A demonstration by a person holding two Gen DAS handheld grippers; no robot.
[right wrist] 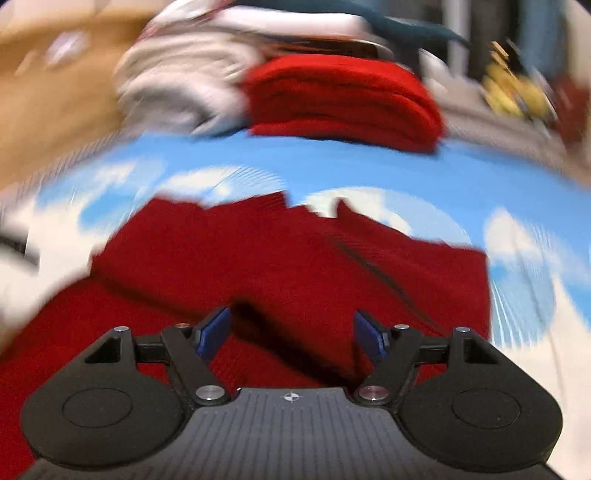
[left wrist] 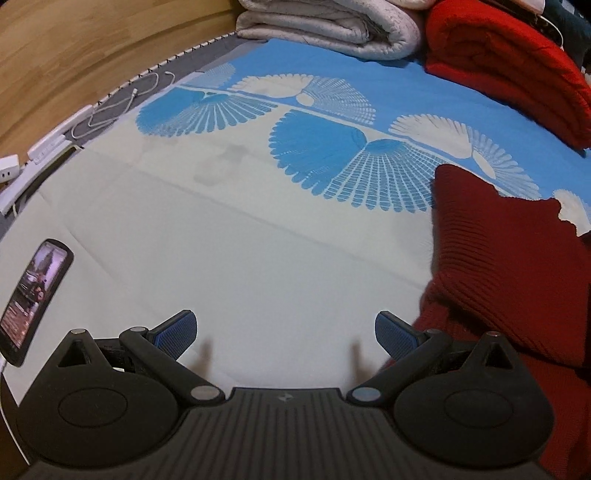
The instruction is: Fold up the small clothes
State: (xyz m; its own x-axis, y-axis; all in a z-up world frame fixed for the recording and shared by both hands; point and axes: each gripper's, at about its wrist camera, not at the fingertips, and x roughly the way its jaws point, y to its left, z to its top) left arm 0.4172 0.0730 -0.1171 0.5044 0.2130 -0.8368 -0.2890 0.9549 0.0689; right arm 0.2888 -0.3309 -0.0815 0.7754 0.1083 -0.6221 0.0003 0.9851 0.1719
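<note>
- Left wrist view: the left gripper [left wrist: 286,334] hangs over a bare, pale stretch of the bed sheet [left wrist: 229,236], its blue pads spread wide with nothing between them. It is released and, in my judgement, waiting its turn, kept just clear of the cloth.
- The dark red knitted garment [left wrist: 509,269] lies at the right side of this view, one ribbed edge just beside the right-hand finger; whether they touch I cannot tell.
- At the far edge of the bed sit a folded grey blanket [left wrist: 332,29] and, beside it, a folded bright red blanket [left wrist: 506,70], pushed back, probably to leave the middle free for folding.
- A phone [left wrist: 35,295] with a lit screen rests near the left edge of the bed, and a white cable [left wrist: 110,110] with a power strip lies along the far left edge, against the wooden wall.
- Right wrist view, badly blurred: the right gripper [right wrist: 291,334] is directly above the dark red garment [right wrist: 288,258], which fills the near middle of the bed. Its jaws stand apart and no cloth is caught between the pads; it looks let go.
- The garment lies partly doubled over with a ragged far edge, so the fold seems started, not finished.
- The red blanket [right wrist: 343,99] and grey blanket [right wrist: 177,85] show again along the far edge.
</note>
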